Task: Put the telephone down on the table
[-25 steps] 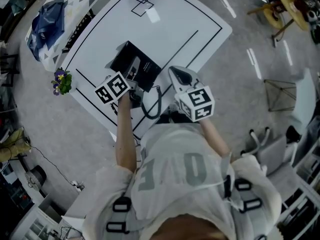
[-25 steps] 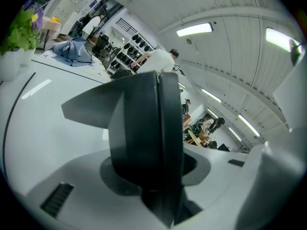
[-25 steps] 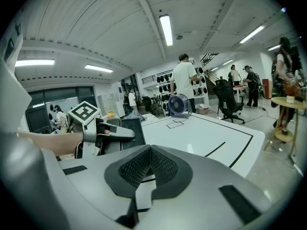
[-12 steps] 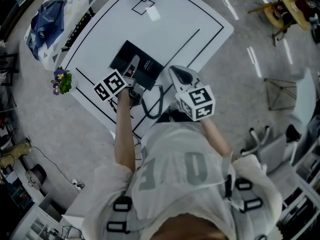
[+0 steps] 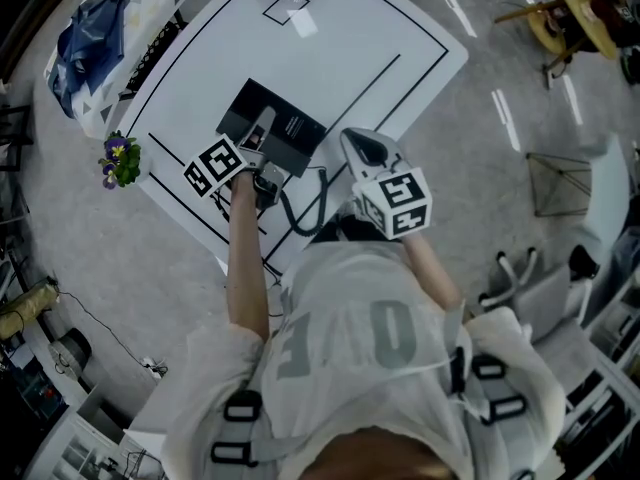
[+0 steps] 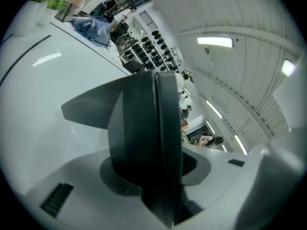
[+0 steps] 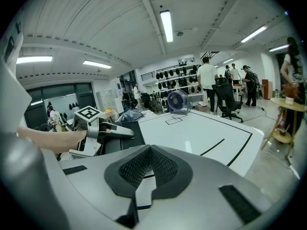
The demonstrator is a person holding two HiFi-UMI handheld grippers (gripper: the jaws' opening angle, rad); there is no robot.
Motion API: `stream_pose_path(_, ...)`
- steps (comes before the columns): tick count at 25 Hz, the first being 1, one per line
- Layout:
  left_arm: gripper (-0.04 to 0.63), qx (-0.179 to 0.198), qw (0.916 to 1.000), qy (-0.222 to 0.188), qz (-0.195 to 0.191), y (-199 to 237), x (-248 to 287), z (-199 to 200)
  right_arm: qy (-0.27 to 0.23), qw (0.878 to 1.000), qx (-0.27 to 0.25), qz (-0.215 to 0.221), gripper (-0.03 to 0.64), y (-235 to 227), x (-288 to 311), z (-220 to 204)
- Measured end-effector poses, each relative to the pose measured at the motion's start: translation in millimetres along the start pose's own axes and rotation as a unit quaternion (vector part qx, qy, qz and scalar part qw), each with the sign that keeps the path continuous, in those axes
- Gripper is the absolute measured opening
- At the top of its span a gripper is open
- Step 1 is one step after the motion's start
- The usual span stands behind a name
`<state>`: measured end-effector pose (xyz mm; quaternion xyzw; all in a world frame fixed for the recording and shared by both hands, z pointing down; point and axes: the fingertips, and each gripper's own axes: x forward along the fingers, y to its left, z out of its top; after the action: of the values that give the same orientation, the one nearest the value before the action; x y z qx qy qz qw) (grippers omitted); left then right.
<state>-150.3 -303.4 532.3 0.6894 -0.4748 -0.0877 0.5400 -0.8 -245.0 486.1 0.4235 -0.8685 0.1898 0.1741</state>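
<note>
A black telephone base (image 5: 290, 130) lies on the white table (image 5: 360, 38), which is marked with black lines. Its coiled cord (image 5: 300, 213) loops toward the near edge. My left gripper (image 5: 258, 143) hovers over the base's near left part. In the left gripper view its jaws are shut on the dark handset (image 6: 139, 128), which fills the gap end-on. In the right gripper view the left gripper (image 7: 117, 131) shows above the telephone (image 7: 122, 140). My right gripper (image 5: 362, 150) hangs right of the base, shut and empty, its pads (image 7: 160, 169) meeting.
A small flower pot (image 5: 121, 160) stands at the table's left corner, beside a blue cloth (image 5: 90, 48). A fan (image 7: 176, 101) sits at the far edge. A wire stand (image 5: 560, 183) and a chair (image 5: 540, 288) stand on the floor at right. People stand far behind.
My left gripper has shifted a little to the left with the handset. The right gripper has stayed where it was.
</note>
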Motion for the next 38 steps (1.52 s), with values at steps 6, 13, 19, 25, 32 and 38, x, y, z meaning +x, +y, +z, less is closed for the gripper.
stream_pose_path(6, 0.169, -0.009, 0.9999, -0.001, -0.012, 1, 1, -1, 0.005, 1.000, 0.001, -0.003, 0.008, -2, 2, -4)
stream_pose_path(13, 0.179, -0.017, 0.9992, -0.008, -0.036, 4, -3, -3, 0.009, 1.000, -0.002, -0.002, 0.008, 0, 1, -6)
stream_pose_path(19, 0.229, -0.030, 0.9988, -0.015, -0.036, 13, -9, -6, 0.009, 1.000, -0.005, -0.005, 0.008, 1, -3, -7)
stream_pose_path(25, 0.264, -0.026, 0.9995, -0.014, -0.014, 18, -10, -7, 0.016, 1.000, -0.012, -0.008, 0.008, 1, -7, -12)
stream_pose_path(32, 0.279, -0.025, 0.9995, -0.018, -0.001, 20, -11, -8, 0.021, 1.000, -0.013, -0.012, 0.008, 2, -9, -16)
stream_pose_path(38, 0.282, -0.030, 0.9994, -0.018, -0.002, 21, -12, -8, 0.025, 1.000, -0.018, 0.004, 0.008, 16, -7, -21)
